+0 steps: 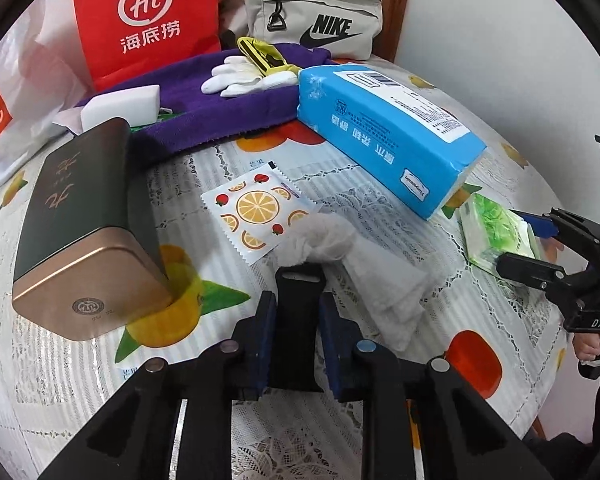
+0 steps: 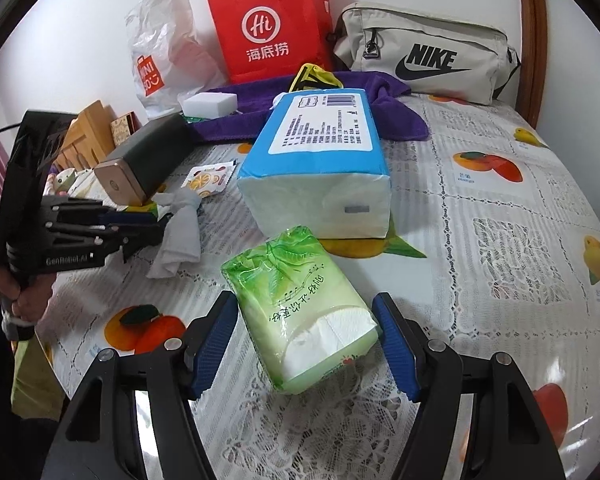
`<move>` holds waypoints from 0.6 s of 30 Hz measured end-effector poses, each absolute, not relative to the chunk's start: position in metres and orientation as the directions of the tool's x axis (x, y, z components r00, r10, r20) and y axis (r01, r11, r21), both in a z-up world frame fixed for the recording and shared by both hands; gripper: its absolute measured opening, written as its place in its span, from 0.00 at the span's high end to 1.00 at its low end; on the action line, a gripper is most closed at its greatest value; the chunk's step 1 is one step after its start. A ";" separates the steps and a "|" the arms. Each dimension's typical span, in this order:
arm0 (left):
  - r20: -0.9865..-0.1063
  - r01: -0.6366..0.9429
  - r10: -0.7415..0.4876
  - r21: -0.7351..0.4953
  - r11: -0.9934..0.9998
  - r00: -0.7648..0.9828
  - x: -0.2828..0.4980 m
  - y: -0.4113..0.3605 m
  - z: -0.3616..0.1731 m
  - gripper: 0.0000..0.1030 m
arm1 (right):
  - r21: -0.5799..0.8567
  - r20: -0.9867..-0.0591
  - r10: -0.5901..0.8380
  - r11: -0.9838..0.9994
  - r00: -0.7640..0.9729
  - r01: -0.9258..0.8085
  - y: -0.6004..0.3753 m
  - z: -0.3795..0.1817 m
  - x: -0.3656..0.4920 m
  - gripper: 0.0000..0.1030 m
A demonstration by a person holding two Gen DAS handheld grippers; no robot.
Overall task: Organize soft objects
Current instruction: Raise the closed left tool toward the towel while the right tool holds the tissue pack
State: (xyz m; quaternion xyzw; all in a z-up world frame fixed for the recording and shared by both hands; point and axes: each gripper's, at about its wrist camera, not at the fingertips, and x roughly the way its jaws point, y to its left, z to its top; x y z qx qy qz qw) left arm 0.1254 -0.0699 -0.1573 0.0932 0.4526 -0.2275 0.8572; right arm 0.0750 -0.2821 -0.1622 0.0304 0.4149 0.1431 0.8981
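My left gripper [image 1: 299, 298] is shut on a flat black piece [image 1: 300, 320] with a slot at its far end. A crumpled white cloth [image 1: 340, 252] lies on the tablecloth just past that piece's tip. In the right wrist view, the left gripper [image 2: 160, 224] touches the white cloth [image 2: 176, 232]. My right gripper [image 2: 304, 300] stands open astride a green tissue pack [image 2: 300, 304], which rests on the table with the pads clear of its sides. A big blue tissue pack [image 2: 320, 148] lies beyond it. A fruit-print sachet [image 1: 256, 212] lies by the cloth.
A dark tin box [image 1: 84, 216] lies at the left. At the back, a purple towel [image 1: 220, 100] carries white gloves [image 1: 244, 76] and a white sponge [image 1: 120, 106]. A red paper bag [image 1: 148, 20], a beige Nike bag [image 1: 320, 20] and a plastic bag [image 2: 160, 48] line the wall.
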 end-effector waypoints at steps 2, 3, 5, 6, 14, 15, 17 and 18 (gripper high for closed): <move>-0.817 0.465 -0.310 -0.059 0.884 0.486 0.123 -0.068 -0.156 0.81 | 0.177 -0.735 0.276 0.960 0.620 -0.218 -0.281 -0.163 0.077 0.35; -0.817 0.460 -0.316 -0.071 0.885 0.482 0.122 -0.066 -0.155 0.81 | 0.172 -0.738 0.266 0.963 0.620 -0.208 -0.279 -0.163 0.079 0.36; -0.816 0.451 -0.318 -0.080 0.889 0.483 0.118 -0.062 -0.154 0.81 | 0.165 -0.732 0.266 0.962 0.627 -0.216 -0.275 -0.159 0.078 0.37; -0.816 0.444 -0.314 -0.079 0.892 0.486 0.116 -0.060 -0.153 0.81 | 0.162 -0.728 0.268 0.962 0.631 -0.222 -0.273 -0.156 0.077 0.39; -0.797 0.381 -0.303 -0.100 0.919 0.523 0.098 -0.033 -0.139 0.81 | 0.117 -0.680 0.275 0.956 0.680 -0.271 -0.257 -0.122 0.065 0.39; -0.792 0.372 -0.304 -0.106 0.922 0.529 0.096 -0.029 -0.137 0.81 | 0.109 -0.674 0.273 0.956 0.686 -0.273 -0.256 -0.117 0.064 0.39; -0.782 0.362 -0.313 -0.120 0.924 0.540 0.091 -0.021 -0.131 0.81 | 0.099 -0.665 0.267 0.957 0.697 -0.273 -0.255 -0.110 0.064 0.39; -0.776 0.356 -0.315 -0.126 0.926 0.546 0.088 -0.018 -0.128 0.81 | 0.097 -0.660 0.266 0.958 0.703 -0.271 -0.255 -0.107 0.064 0.39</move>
